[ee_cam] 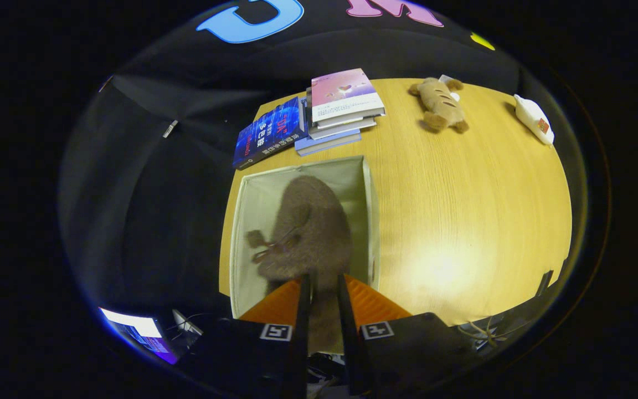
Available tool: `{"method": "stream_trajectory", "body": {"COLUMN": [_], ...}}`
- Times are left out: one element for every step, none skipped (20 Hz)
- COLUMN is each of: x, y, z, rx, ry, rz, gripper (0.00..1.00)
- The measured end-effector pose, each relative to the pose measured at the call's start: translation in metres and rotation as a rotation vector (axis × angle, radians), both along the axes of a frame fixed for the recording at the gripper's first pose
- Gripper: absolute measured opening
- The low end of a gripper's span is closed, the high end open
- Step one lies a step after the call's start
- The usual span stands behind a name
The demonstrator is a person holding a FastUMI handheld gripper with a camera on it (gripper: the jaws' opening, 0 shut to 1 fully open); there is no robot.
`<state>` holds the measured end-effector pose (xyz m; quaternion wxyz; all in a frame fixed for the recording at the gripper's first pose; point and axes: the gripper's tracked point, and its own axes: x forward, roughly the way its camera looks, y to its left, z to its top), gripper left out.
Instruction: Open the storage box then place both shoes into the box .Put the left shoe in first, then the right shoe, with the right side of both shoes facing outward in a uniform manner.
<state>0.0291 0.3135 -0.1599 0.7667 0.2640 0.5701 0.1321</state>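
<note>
The claw (323, 288) is clenching the heel end of a fuzzy grey-brown shoe (310, 233), whose long axis is running toward twelve o'clock ahead of the fingers, hanging inside the open beige fabric storage box (247, 221) on the wooden table (463, 210).
</note>
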Motion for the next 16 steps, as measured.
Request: {"method": "stream_trajectory", "body": {"x": [0.001,0.001,0.002,0.002,0.002,0.002,0.002,0.002,0.001,0.002,0.003,0.004,0.005,0.005,0.007,0.009], "y": [-0.004,-0.007,-0.008,-0.009,-0.011,-0.014,-0.017,-0.020,-0.022,-0.025,-0.027,-0.031,-0.036,-0.044,-0.053,-0.066], "z": [0.002,0.002,0.003,0.002,0.005,0.004,0.003,0.003,0.003,0.004,0.007,0.009,0.011,0.017,0.018,0.020], "rx": [-0.012,-0.028,-0.038,-0.036,-0.039,-0.042,-0.047,-0.049,-0.049,-0.046,-0.039,-0.035,-0.031,-0.032,-0.040,-0.061], "ry": [-0.017,-0.030,-0.038,-0.042,-0.042,-0.046,-0.050,-0.057,-0.062,-0.073,-0.088,-0.107,-0.132,-0.157,-0.190,-0.228], "rz": [0.005,0.013,0.017,0.015,0.011,0.007,0.006,0.005,0.005,0.002,0.000,-0.002,-0.006,-0.009,-0.011,-0.014], "gripper": [0.44,0.58,0.85,0.93,1.00,0.99,0.99,0.99,0.99,0.99,0.99,0.99,0.99,0.99,0.99,0.99]}}
